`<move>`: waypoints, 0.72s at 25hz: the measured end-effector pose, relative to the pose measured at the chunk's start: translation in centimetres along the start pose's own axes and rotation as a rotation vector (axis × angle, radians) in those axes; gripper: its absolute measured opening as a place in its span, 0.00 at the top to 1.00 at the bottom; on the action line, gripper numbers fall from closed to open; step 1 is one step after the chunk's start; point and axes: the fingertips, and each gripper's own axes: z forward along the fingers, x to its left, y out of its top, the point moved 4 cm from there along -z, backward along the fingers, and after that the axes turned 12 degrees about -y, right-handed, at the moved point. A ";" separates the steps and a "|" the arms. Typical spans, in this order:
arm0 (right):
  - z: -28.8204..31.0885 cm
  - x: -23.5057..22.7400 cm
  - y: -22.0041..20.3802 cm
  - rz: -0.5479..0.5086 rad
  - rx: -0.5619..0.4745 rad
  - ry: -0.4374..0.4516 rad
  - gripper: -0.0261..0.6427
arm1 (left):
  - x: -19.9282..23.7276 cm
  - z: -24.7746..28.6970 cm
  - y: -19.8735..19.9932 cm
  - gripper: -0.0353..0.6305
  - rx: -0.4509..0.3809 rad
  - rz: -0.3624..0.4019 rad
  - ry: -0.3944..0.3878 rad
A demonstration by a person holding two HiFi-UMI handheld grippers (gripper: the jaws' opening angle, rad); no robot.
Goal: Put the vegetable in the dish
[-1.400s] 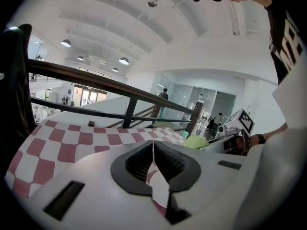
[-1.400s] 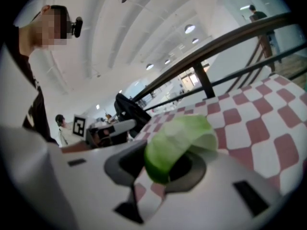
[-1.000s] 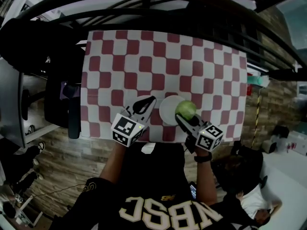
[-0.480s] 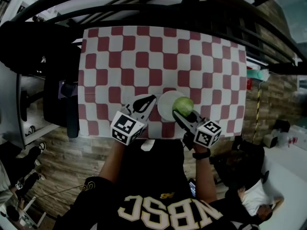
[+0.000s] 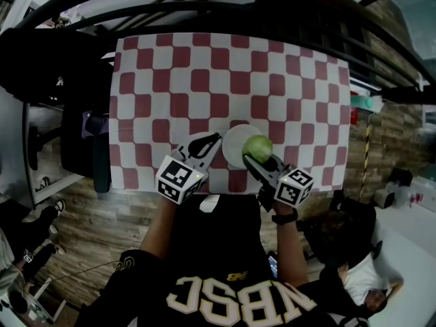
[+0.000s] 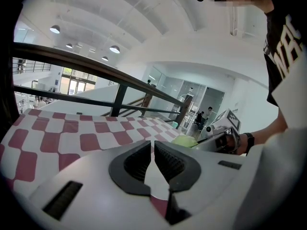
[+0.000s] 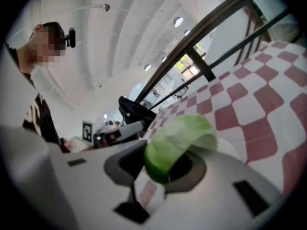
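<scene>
A pale green leafy vegetable [image 5: 258, 146] is clamped between the jaws of my right gripper [image 5: 253, 157], which is shut on it; the right gripper view shows the vegetable [image 7: 180, 145] bulging out over the jaws. It hangs over the right part of a white round dish [image 5: 235, 147] near the table's front edge. Whether it touches the dish I cannot tell. My left gripper [image 5: 213, 142] sits just left of the dish, jaws shut and empty [image 6: 153, 157]. The vegetable [image 6: 184, 140] peeks over the jaws in the left gripper view.
The table wears a red and white checked cloth [image 5: 204, 80]. A dark railing [image 5: 204, 5] runs along its far side. A dark chair [image 5: 82, 148] stands at the left end. A person [image 5: 354, 278] is crouched on the floor at the lower right.
Both grippers and the dish sit slightly higher in the head view than a second ago, much of it from the view shifting. The vegetable stays in the right gripper over the dish.
</scene>
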 end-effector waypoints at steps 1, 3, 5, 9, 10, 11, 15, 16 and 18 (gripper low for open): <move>0.0 0.1 0.0 0.004 0.001 0.004 0.78 | -0.1 0.0 0.0 0.90 0.000 -0.003 -0.002; 0.0 0.1 -0.1 0.008 0.004 0.011 0.78 | -0.2 0.1 -0.1 0.90 0.003 -0.008 -0.005; 0.0 0.0 -0.3 0.007 0.005 0.017 0.78 | -0.3 0.2 -0.2 0.90 0.004 -0.011 -0.006; -0.1 0.0 -0.4 0.010 0.008 0.018 0.78 | -0.5 0.2 -0.4 0.90 0.003 -0.020 -0.004; -0.1 0.1 -0.4 0.012 0.008 0.017 0.78 | -0.6 0.2 -0.5 0.90 0.004 -0.022 -0.003; -0.2 0.1 -0.4 0.016 0.008 0.016 0.78 | -0.6 0.2 -0.5 0.90 0.005 -0.020 -0.004; -0.4 -0.1 -0.6 0.014 -0.004 0.024 0.78 | -0.9 0.4 -1.0 0.90 0.015 -0.016 -0.009; -0.4 -0.2 -0.7 0.016 -0.006 0.027 0.78 | -0.9 0.4 -1.2 0.90 0.019 -0.015 -0.012; -0.4 -0.2 -0.8 0.032 -0.009 0.030 0.78 | -1.1 0.6 -1.4 0.90 0.026 -0.013 -0.020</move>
